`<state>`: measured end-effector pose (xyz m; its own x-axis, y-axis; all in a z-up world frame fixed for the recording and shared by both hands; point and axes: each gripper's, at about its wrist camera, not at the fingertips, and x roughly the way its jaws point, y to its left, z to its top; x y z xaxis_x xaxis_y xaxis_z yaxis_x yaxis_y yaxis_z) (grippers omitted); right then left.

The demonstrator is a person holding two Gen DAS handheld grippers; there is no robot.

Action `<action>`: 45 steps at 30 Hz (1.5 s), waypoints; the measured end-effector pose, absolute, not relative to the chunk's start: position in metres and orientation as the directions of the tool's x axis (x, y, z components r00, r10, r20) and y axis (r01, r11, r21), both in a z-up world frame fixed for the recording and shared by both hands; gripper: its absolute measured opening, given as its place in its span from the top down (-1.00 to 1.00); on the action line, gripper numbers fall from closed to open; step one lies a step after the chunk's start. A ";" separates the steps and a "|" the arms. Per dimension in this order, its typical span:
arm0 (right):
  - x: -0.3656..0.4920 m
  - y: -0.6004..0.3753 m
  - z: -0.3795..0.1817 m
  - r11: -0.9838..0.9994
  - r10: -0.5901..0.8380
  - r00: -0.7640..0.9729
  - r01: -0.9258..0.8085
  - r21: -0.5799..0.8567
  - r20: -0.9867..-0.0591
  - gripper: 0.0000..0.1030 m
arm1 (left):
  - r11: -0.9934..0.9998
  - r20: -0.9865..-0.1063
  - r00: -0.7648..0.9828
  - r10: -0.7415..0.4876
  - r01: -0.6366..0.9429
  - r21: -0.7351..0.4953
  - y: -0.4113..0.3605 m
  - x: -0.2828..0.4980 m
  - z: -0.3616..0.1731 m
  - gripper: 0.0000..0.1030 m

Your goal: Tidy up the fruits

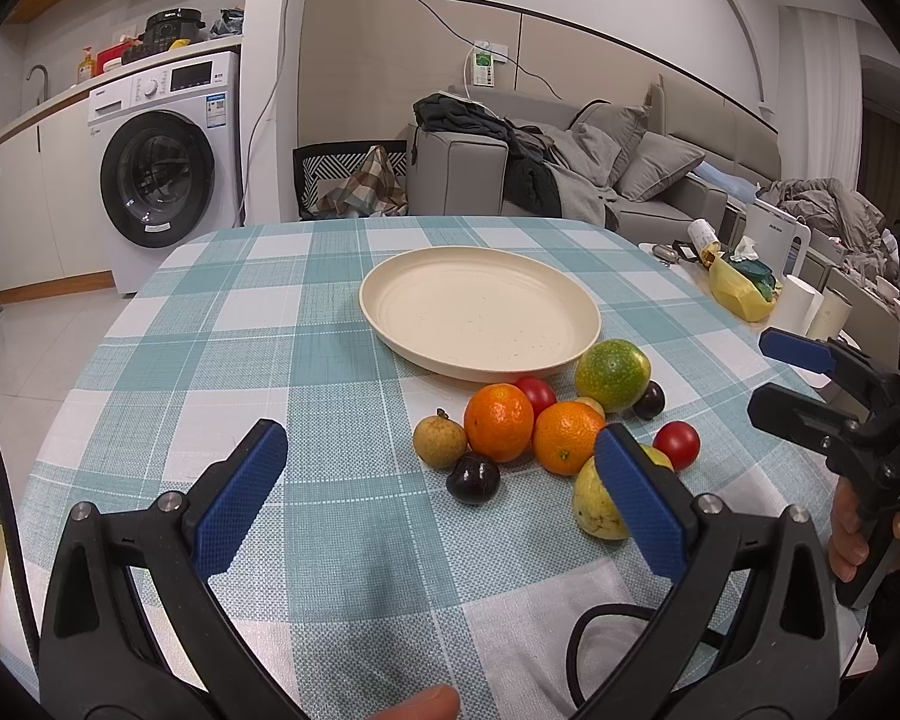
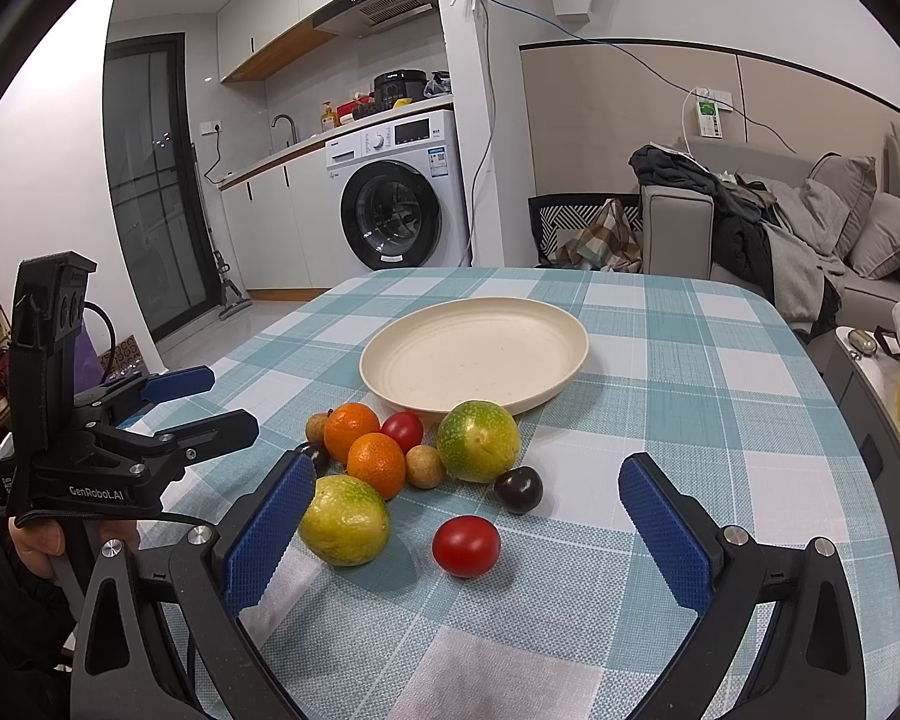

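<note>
An empty cream plate sits mid-table. Just in front of it lies a cluster of fruit: two oranges, two green-yellow passion fruits, two red cherry tomatoes, dark plums and brown longans. My left gripper is open, low over the table, just short of the fruit. My right gripper is open, with the near tomato and passion fruit between its fingers' line. Both are empty.
The table carries a teal checked cloth. A side surface at the right holds a yellow bag and white cups. A washing machine and a grey sofa stand behind the table.
</note>
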<state>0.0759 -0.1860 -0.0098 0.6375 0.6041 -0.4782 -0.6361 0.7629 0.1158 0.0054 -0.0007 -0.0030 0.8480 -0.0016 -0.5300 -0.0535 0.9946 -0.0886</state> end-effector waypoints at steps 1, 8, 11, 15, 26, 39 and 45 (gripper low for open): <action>0.076 -0.186 -0.010 0.763 0.604 0.637 -0.636 0.116 -0.478 -1.00 | 0.995 -0.530 0.848 -0.002 -0.053 -0.089 -0.001 0.005 -0.003 -0.98; 0.076 -0.186 -0.010 0.763 0.604 0.637 -0.636 0.116 -0.479 -1.00 | 0.995 -0.530 0.848 -0.002 -0.053 -0.088 -0.001 0.005 -0.003 -0.98; 0.076 -0.186 -0.010 0.763 0.604 0.637 -0.636 0.116 -0.479 -1.00 | 0.995 -0.530 0.848 0.000 -0.054 -0.087 -0.001 0.005 -0.003 -0.98; 0.076 -0.186 -0.010 0.763 0.604 0.637 -0.636 0.116 -0.479 -1.00 | 0.995 -0.530 0.848 0.000 -0.055 -0.087 -0.001 0.005 -0.003 -0.98; 0.075 -0.186 -0.009 0.764 0.603 0.638 -0.635 0.115 -0.480 -1.00 | 0.995 -0.531 0.847 0.001 -0.055 -0.086 -0.003 0.004 -0.002 -0.98; 0.076 -0.186 -0.009 0.763 0.604 0.636 -0.636 0.116 -0.480 -1.00 | 0.998 -0.524 0.851 -0.036 0.001 -0.068 -0.011 0.003 -0.006 -0.98; 0.076 -0.186 -0.009 0.764 0.602 0.637 -0.635 0.115 -0.481 -1.00 | 0.998 -0.522 0.853 -0.028 -0.003 -0.059 -0.013 0.001 -0.004 -0.98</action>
<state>0.0755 -0.1860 -0.0092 0.6370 0.6022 -0.4812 -0.6353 0.7637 0.1147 0.0007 -0.0129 -0.0036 0.8527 -0.0284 -0.5216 -0.0028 0.9983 -0.0589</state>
